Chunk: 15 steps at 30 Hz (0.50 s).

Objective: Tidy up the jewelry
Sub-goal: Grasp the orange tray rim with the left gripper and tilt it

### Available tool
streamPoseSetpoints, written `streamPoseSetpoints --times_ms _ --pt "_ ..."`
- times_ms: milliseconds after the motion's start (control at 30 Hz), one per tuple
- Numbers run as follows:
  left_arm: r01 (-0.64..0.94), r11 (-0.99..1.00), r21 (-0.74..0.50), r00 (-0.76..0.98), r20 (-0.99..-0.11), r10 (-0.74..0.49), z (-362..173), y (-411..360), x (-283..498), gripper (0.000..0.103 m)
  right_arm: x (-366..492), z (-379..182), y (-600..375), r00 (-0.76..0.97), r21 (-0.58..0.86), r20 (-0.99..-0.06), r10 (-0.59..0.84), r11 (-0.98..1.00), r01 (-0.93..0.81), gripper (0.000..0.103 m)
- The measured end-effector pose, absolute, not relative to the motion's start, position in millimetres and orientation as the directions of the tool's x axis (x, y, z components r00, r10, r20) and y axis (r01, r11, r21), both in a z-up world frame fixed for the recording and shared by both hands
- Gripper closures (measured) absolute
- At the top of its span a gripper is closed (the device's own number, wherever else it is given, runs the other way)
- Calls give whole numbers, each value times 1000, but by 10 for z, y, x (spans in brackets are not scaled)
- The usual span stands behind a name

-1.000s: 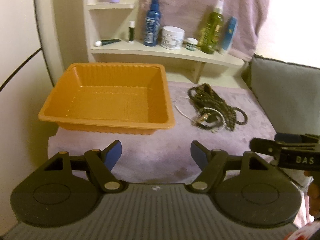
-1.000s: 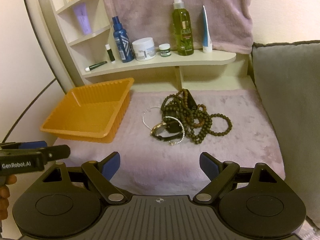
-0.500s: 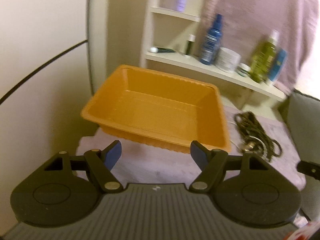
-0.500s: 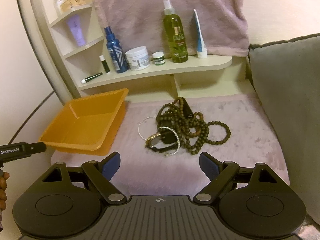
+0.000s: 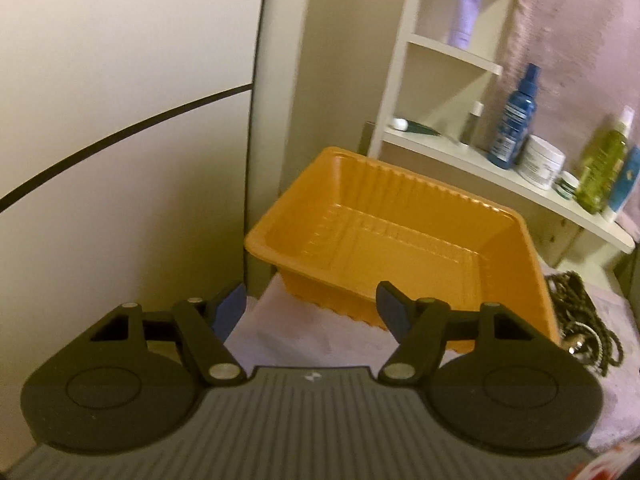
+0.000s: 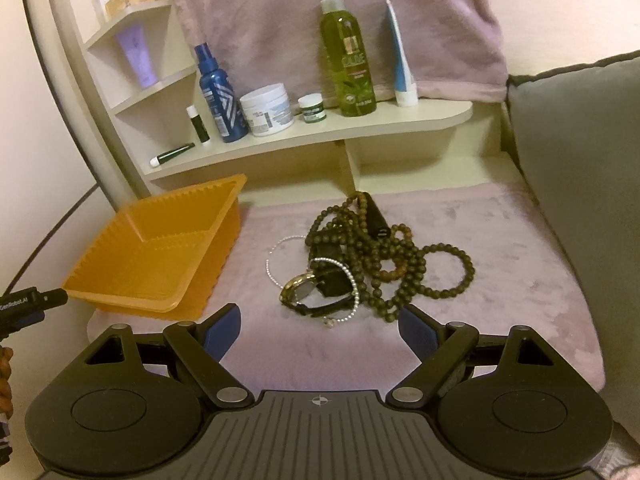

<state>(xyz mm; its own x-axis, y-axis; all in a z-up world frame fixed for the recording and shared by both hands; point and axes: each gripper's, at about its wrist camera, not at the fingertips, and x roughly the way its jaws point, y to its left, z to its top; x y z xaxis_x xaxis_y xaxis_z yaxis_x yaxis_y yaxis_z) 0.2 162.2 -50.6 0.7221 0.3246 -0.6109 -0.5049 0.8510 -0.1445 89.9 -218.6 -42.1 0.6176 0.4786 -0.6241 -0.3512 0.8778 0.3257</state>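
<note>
An empty orange plastic tray (image 6: 120,300) sits at the left of a pink mat (image 6: 500,240). To its right lies a tangled jewelry pile (image 6: 372,264): dark wooden bead strands, a gold-cased watch (image 6: 298,290) and thin silvery bead bracelets (image 6: 276,260). My right gripper (image 6: 320,326) hovers open just short of the pile, with nothing between its fingers. My left gripper (image 5: 310,306) points at the tray's (image 5: 400,172) near wall with its jaws closing; its pads touch nothing. Its tip (image 6: 52,298) shows just left of the tray's near corner. The pile (image 5: 576,320) is at the right edge of the left wrist view.
A cream corner shelf (image 6: 360,128) behind the mat carries a blue spray bottle (image 6: 218,96), a white jar (image 6: 268,110), a green bottle (image 6: 350,60) and tubes. A pink towel (image 6: 320,8) hangs above it. A grey cushion (image 6: 580,160) borders the right side, and a wall (image 5: 120,80) the left.
My left gripper swung left and down toward the tray's near-left corner, and its jaws narrowed a little. My right gripper sank closer to the jewelry pile. Nothing on the mat moved.
</note>
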Motion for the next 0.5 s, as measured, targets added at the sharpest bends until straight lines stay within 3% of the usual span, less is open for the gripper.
streamPoseSetpoints --times_ms 500 --pt "-535 791 -296 770 -556 312 -753 1928 231 36 1119 -578 -1937 639 299 -624 449 893 -336 17"
